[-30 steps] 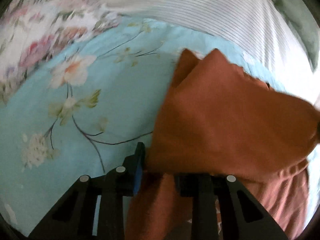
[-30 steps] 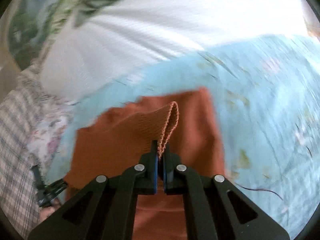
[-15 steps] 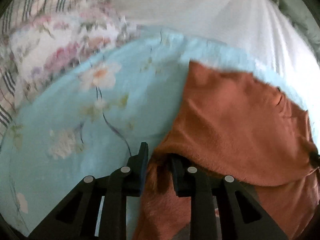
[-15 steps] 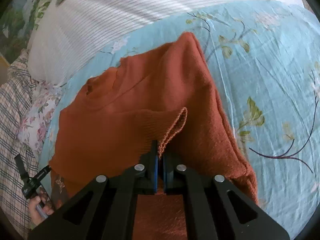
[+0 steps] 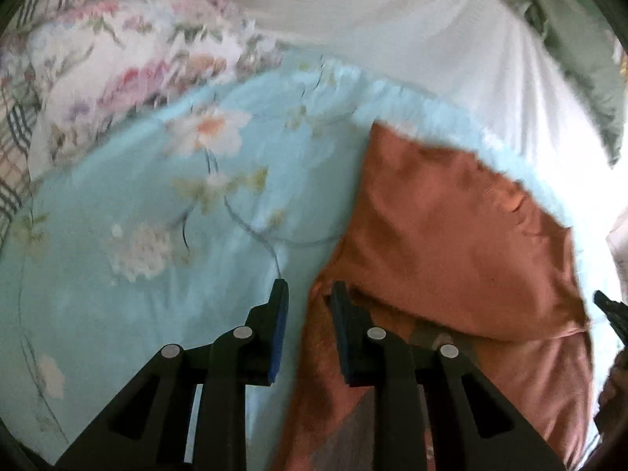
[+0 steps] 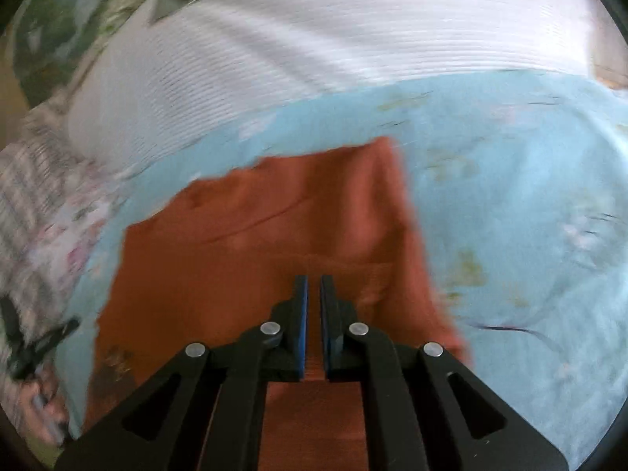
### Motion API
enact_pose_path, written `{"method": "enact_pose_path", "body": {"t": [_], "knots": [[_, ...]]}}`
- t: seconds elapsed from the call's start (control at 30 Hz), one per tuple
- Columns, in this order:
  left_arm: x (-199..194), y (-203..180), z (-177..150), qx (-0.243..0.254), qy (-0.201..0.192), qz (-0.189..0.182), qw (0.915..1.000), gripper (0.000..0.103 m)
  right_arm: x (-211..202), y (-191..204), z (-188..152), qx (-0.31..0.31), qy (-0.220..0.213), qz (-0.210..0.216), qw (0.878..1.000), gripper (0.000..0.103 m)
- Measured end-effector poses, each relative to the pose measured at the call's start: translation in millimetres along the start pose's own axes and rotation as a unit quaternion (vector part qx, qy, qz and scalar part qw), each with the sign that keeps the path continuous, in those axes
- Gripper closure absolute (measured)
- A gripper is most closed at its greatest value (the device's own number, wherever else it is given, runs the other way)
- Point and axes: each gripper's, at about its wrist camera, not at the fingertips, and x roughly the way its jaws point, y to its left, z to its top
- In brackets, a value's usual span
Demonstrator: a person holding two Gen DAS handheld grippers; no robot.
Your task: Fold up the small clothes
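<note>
A light blue bedsheet printed with flowers and thin dark stems is lying spread across the bed. Beyond it a white striped cover is bulging (blurred in both views). A pink floral pillow is sitting alongside plaid fabric, and green cloth is edging the far side.

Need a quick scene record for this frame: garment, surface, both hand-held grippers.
garment: rust-orange sweater, lying on the bed with one layer folded over another
surface: light blue floral sheet
behind: white striped cloth
left hand-held gripper: jaws apart at the sweater's left edge, some cloth in the gap, not pinched
right hand-held gripper: nearly shut over the sweater's middle, nothing seen between the jaws
image quality: both views motion-blurred
</note>
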Motion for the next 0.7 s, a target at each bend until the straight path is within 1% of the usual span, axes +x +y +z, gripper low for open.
{"method": "enact_pose_path", "body": {"t": [0.03, 0.07, 0.13, 0.17, 0.2, 0.27, 0.33, 0.37, 0.47, 0.5, 0.53, 0.57, 0.6, 0.63, 0.7], "knots": [[-2, -3, 6, 0.003, -0.002, -0.010, 0.9999, 0.080, 11, 9, 0, -0.006, 0.018, 0.022, 1.000, 0.096], [-1, -7, 14, 0.007, -0.004, -0.020, 0.9998, 0.080, 17, 13, -1, -0.010, 0.024, 0.028, 0.999, 0.096], [10, -17, 31, 0.016, -0.004, -0.024, 0.9996, 0.073, 33, 22, -3, -0.020, 0.040, 0.031, 0.999, 0.096], [20, -24, 42, 0.024, -0.004, -0.022, 0.9995, 0.061, 39, 22, -5, -0.015, 0.050, 0.035, 0.998, 0.096], [36, -32, 54, 0.034, -0.003, -0.012, 0.9994, 0.047, 44, 20, -7, -0.006, 0.057, 0.038, 0.998, 0.096], [61, -36, 72, 0.036, 0.011, -0.013, 0.9992, 0.037, 49, 19, -12, -0.002, 0.065, 0.040, 0.997, 0.096], [91, -36, 92, 0.024, 0.034, -0.038, 0.9984, 0.037, 54, 18, -16, -0.004, 0.072, 0.037, 0.997, 0.096], [104, -37, 100, 0.021, 0.046, -0.049, 0.9975, 0.034, 55, 18, -20, -0.003, 0.075, 0.037, 0.996, 0.096], [142, -41, 118, 0.019, 0.077, -0.062, 0.9949, 0.034, 62, 17, -23, -0.001, 0.084, 0.037, 0.996, 0.096], [156, -42, 122, 0.024, 0.087, -0.065, 0.9938, 0.036, 64, 17, -24, 0.000, 0.085, 0.037, 0.996, 0.096], [162, -44, 123, 0.029, 0.087, -0.064, 0.9937, 0.044, 64, 18, -24, 0.000, 0.084, 0.038, 0.996, 0.096], [165, -46, 124, 0.037, 0.079, -0.064, 0.9942, 0.074, 64, 19, -24, -0.001, 0.082, 0.039, 0.996, 0.096], [167, -48, 125, 0.040, 0.073, -0.078, 0.9935, 0.095, 61, 22, -23, -0.006, 0.074, 0.040, 0.996, 0.096], [164, -47, 125, 0.035, 0.066, -0.079, 0.9941, 0.095, 59, 25, -21, -0.012, 0.066, 0.042, 0.997, 0.096], [145, -45, 126, 0.023, 0.012, -0.067, 0.9974, 0.096, 60, 28, -21, -0.021, 0.062, 0.043, 0.997, 0.096]]}}
